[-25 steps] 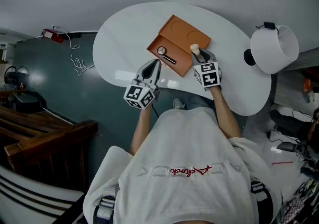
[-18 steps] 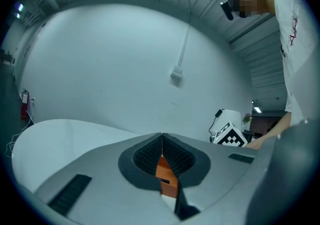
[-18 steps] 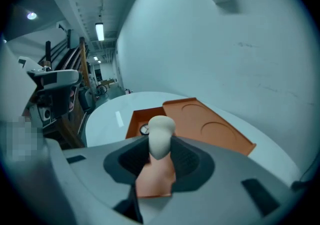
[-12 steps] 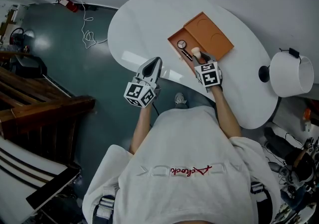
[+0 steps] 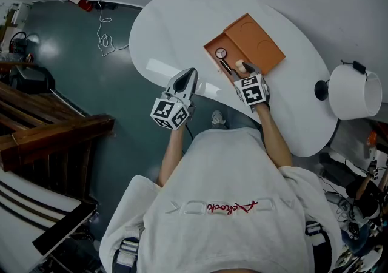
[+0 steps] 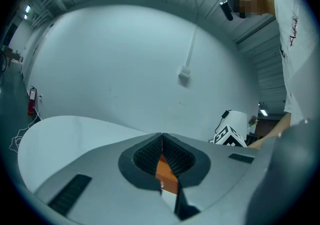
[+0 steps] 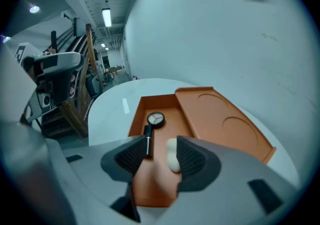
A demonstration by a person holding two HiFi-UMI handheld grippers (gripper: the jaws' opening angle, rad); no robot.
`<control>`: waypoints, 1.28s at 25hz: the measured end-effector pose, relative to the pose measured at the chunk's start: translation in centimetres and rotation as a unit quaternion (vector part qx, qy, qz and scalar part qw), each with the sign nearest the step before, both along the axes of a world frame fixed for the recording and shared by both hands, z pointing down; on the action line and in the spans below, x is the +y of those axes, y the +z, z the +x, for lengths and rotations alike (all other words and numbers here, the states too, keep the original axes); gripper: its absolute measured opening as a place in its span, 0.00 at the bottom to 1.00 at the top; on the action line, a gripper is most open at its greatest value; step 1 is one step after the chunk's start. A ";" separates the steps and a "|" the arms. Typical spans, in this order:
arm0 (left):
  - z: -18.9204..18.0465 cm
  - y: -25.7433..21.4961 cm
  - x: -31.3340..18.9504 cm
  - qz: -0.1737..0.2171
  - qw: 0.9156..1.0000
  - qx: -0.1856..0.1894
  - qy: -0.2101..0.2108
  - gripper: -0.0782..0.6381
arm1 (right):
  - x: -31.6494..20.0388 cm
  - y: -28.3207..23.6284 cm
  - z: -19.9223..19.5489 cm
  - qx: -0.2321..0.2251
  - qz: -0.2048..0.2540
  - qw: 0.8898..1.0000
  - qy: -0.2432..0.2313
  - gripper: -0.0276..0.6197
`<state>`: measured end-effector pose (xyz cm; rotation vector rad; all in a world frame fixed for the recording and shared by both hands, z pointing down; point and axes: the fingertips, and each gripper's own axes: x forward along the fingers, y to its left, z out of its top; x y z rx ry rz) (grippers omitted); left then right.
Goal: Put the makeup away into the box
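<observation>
An orange box (image 5: 213, 49) lies open on the white table (image 5: 170, 29), its lid (image 5: 254, 38) folded flat to the right. In its tray (image 7: 141, 112) lie a round compact (image 7: 155, 118) and a black tube (image 7: 148, 145). A beige sponge (image 7: 172, 155) rests on the tray floor between the jaws of my right gripper (image 7: 157, 153), close to the right pad; the jaws have just been opening and stand open. In the head view the right gripper (image 5: 244, 70) hangs over the tray's near end. My left gripper (image 5: 190, 74) is shut and empty, left of the box near the table's edge.
A white lamp (image 5: 353, 91) stands at the table's right end. The table's near edge runs just under both grippers, with dark floor, a cable (image 5: 106, 41) and wooden stairs (image 5: 42, 138) to the left. A pale wall lies behind the table.
The right gripper has come down over the tray with the sponge and its jaws have spread off it. The left gripper has drawn a little away from the box.
</observation>
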<state>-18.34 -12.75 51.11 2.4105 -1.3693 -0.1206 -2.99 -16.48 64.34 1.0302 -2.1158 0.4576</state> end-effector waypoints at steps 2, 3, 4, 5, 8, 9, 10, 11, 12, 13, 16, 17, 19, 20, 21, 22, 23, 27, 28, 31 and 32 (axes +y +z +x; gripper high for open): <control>0.2 0.0 -0.2 0.001 1.000 -0.001 0.003 0.12 | -0.1 -0.1 0.1 -0.002 0.002 1.000 0.000 0.34; 0.4 0.0 -0.3 0.001 1.000 -0.001 0.005 0.12 | -0.2 -0.2 0.3 -0.003 0.007 1.000 0.001 0.34; 0.6 0.0 -0.3 0.002 1.000 -0.001 0.006 0.12 | -0.3 -0.3 0.4 -0.004 0.012 1.000 0.003 0.34; 0.9 0.0 -0.3 0.002 1.000 -0.001 0.008 0.12 | -0.4 -0.4 0.6 -0.006 0.016 1.000 0.006 0.34; 1.2 -0.1 -0.3 0.003 1.000 -0.001 0.012 0.12 | -0.4 -0.9 1.0 -0.011 0.020 1.000 0.015 0.34; 1.3 -0.2 -0.2 0.004 1.000 -0.001 0.013 0.12 | -0.4 -1.1 1.0 -0.012 0.022 1.000 0.016 0.34; 1.4 -0.2 -0.2 0.004 1.000 -0.001 0.014 0.12 | -0.4 -1.2 1.1 -0.013 0.024 0.999 0.018 0.34; 1.5 -0.3 -0.2 0.005 1.000 -0.002 0.015 0.12 | -0.4 -1.3 1.2 -0.015 0.025 0.999 0.020 0.34; 1.7 -0.3 -0.2 0.006 1.000 -0.002 0.016 0.12 | -0.4 -1.4 1.3 -0.017 0.027 0.999 0.021 0.33; 1.9 -0.3 -0.2 0.007 1.000 -0.003 0.018 0.12 | -0.4 -1.4 1.4 -0.021 0.030 0.999 0.022 0.33; 2.3 -0.5 -0.3 0.011 1.000 -0.004 0.022 0.12 | -0.4 -1.9 1.8 -0.021 0.041 0.998 0.031 0.23; 2.4 -0.6 -0.2 0.012 1.000 -0.004 0.023 0.12 | -0.3 -2.1 2.0 -0.019 0.045 0.998 0.035 0.14; 2.5 -0.7 0.0 0.013 1.000 -0.007 0.025 0.12 | -0.1 -2.5 2.3 -0.018 0.056 0.998 0.038 0.09; 2.6 -0.8 0.1 0.014 1.000 -0.008 0.026 0.12 | 0.0 -2.7 2.3 -0.022 0.060 0.997 0.038 0.08; 2.7 -0.8 0.2 0.015 0.999 -0.008 0.027 0.12 | 0.0 -2.9 2.3 -0.028 0.063 0.997 0.040 0.08; 2.7 -0.9 0.2 0.015 0.999 -0.009 0.028 0.12 | 0.1 -3.2 2.4 -0.032 0.067 0.996 0.042 0.08; 2.9 -1.0 0.3 0.016 0.999 -0.009 0.029 0.12 | 0.2 -3.5 2.6 -0.035 0.072 0.996 0.044 0.08; 3.6 -1.7 0.7 0.024 0.999 -0.015 0.037 0.12 | 0.5 -5.5 2.8 -0.054 0.100 0.992 0.047 0.07; 3.8 -1.9 0.7 0.027 0.999 -0.016 0.040 0.12 | 0.6 -6.2 2.8 -0.061 0.110 0.991 0.046 0.07; 4.6 -2.6 1.0 0.037 0.998 -0.017 0.048 0.12 | 1.1 -8.7 2.9 -0.083 0.140 0.986 0.046 0.07; 4.8 -2.9 1.1 0.040 0.998 -0.018 0.051 0.12 | 1.3 -9.6 2.9 -0.090 0.150 0.983 0.048 0.07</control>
